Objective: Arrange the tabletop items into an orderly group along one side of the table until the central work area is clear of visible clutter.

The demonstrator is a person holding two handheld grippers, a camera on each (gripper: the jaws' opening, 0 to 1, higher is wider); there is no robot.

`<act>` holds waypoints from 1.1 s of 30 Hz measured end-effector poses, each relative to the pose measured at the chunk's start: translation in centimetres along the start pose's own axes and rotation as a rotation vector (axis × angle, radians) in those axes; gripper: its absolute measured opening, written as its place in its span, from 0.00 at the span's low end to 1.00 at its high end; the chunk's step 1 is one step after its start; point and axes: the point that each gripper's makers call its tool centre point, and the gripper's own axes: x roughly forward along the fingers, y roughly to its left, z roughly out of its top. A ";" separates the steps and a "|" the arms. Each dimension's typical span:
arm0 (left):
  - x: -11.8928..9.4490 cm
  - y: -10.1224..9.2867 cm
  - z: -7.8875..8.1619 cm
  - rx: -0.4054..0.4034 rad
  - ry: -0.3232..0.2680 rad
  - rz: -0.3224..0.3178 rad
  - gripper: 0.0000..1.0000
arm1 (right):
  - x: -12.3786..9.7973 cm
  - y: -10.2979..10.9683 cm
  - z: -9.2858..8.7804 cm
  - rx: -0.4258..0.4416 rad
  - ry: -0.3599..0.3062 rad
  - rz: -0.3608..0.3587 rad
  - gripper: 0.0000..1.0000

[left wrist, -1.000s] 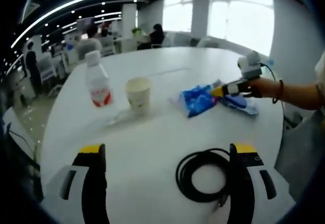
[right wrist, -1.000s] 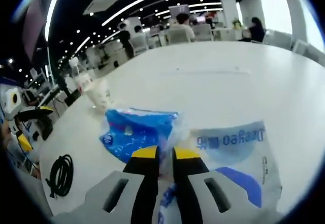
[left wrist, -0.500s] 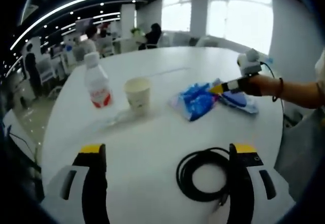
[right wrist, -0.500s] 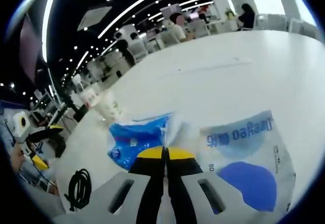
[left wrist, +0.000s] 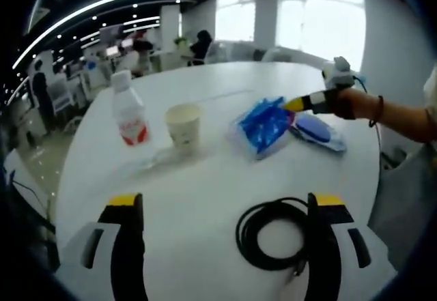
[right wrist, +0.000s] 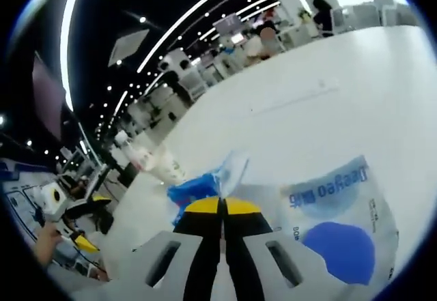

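Right claw (right wrist: 221,209) pinches the blue packet (left wrist: 263,123) at its edge, far right on the bench (left wrist: 205,178); left claw (left wrist: 224,209) gapes wide near the cable (left wrist: 270,236). Best carry it low, gently.

Bright window glare, ceiling strip lights, soft blur throughout, fisheye bending at edges

Left gripper (left wrist: 222,209) low, near, jaws wide apart; right gripper (right wrist: 222,205) far right, jaws pinched together.
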 end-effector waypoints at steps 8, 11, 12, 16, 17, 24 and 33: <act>0.1 -0.3 0.0 0.007 0.002 -0.009 0.97 | -1.4 0.1 2.0 0.011 -0.032 0.017 0.01; 0.1 -0.5 0.0 0.007 0.004 -0.010 0.97 | -2.1 -0.1 2.5 0.011 -0.041 0.013 0.01; 0.1 -0.7 0.0 0.008 0.005 -0.011 0.97 | -2.3 -0.2 2.7 0.010 -0.044 0.009 0.01; 0.2 -0.8 0.1 0.010 0.003 -0.015 0.96 | -3.3 -0.8 3.2 0.025 -0.058 -0.001 0.01; 0.2 -0.8 0.1 0.010 0.003 -0.016 0.96 | -3.5 -0.9 3.3 0.028 -0.060 -0.004 0.01; 0.3 -1.1 -0.1 0.013 0.012 -0.021 0.95 | -5.1 -1.8 3.8 0.030 -0.077 -0.035 0.01; 0.4 -0.8 -0.3 0.016 0.017 -0.022 0.95 | -7.0 -3.9 4.4 0.029 -0.089 -0.079 0.01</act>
